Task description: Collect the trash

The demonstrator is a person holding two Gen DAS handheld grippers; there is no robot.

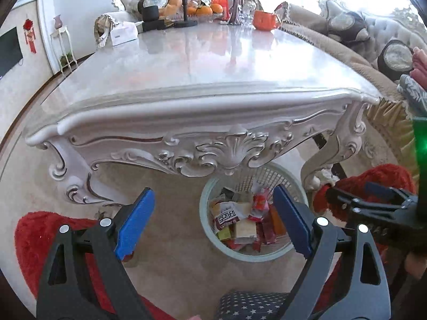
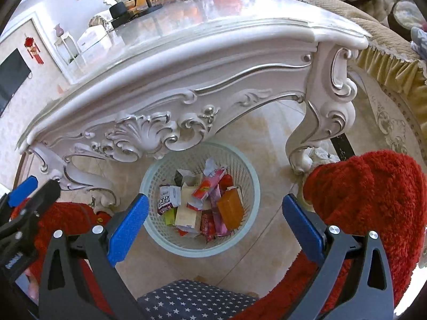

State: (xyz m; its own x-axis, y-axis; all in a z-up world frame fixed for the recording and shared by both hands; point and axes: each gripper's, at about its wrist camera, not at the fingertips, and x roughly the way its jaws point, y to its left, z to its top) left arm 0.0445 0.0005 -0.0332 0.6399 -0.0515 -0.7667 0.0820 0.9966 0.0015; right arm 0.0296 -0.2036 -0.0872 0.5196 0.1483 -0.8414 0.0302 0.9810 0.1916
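The table [image 1: 186, 61] fills most of both views, a white carved piece with a glossy top, and its far end is crowded with things too small or glare-washed to make out well — oranges [image 1: 204, 9], an orange cup [image 1: 264, 20], a white box [image 1: 124, 34] whose print cannot be read. Beside the table's right leg lies a red fluffy cushion [image 2: 373, 194], cut off by the frame edge; another red patch [image 1: 40, 242] shows by the table's left leg, partly behind the gripper arms. Under the table's front edge stands the bin [image 2: 253, 186], a pale round lattice basket on the tiled floor; in the left view the carved apron hides its far rim. It holds the trash [image 2: 202, 202]: crumpled wrappers and flat cartons in red, pink, orange, cream and yellow-green, heaped loosely. One dark red and white wrapper [image 2: 166, 200] bears bold characters, too distorted to read for sure. The left gripper [image 1: 213, 224] hangs below the table's front edge over the bin, its blue pads [image 1: 133, 226] spread wide with nothing between them. The right gripper [image 2: 214, 222] hangs likewise over the bin — fingers parted, empty. A star-patterned cloth [image 2: 192, 301] shows at the bottom, cut off.
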